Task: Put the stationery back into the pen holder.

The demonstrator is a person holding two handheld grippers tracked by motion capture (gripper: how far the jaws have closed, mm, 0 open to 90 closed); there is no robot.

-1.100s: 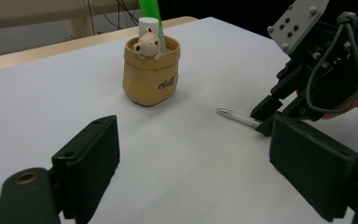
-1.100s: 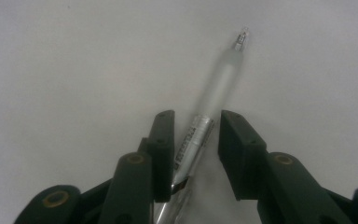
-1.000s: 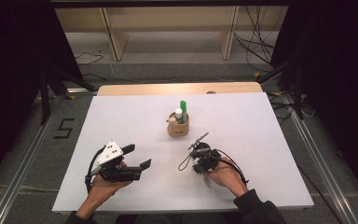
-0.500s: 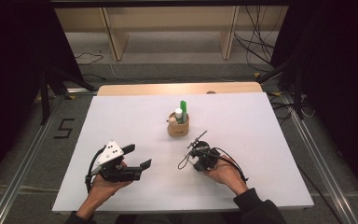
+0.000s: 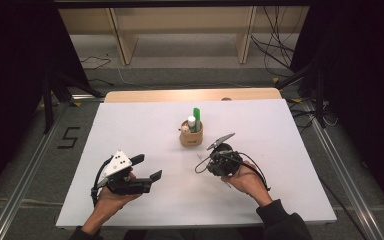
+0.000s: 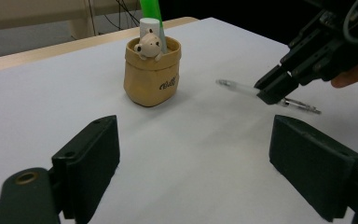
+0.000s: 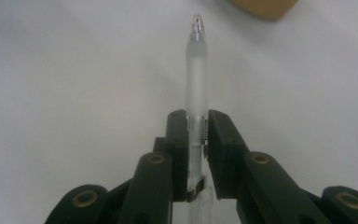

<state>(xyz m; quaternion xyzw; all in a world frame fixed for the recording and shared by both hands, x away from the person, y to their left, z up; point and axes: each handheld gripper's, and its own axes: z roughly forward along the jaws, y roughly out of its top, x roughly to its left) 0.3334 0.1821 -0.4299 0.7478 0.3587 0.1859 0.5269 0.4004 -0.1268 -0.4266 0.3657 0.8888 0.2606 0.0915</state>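
Note:
My right gripper (image 7: 197,126) is shut on a clear plastic pen (image 7: 196,70), which sticks out forward between its pads. From the left gripper view, that gripper (image 6: 272,91) holds the pen (image 6: 235,87) just above the white table, to the right of the cup. The tan cup (image 5: 191,136) with a small bear figure stands mid-table and holds a green marker (image 5: 197,117) and a white one (image 6: 149,25). My left gripper (image 5: 147,168) rests open at the front left, its jaws wide apart and empty (image 6: 196,154), aimed at the cup (image 6: 152,77).
The white tabletop (image 5: 130,125) has a wooden strip (image 5: 190,95) along its far edge. Beyond it are shelf legs and cables on the floor. A metal rail (image 5: 25,175) runs along the left side.
My right gripper has risen a little off the table with the pen in it. The left hand has stayed where it was.

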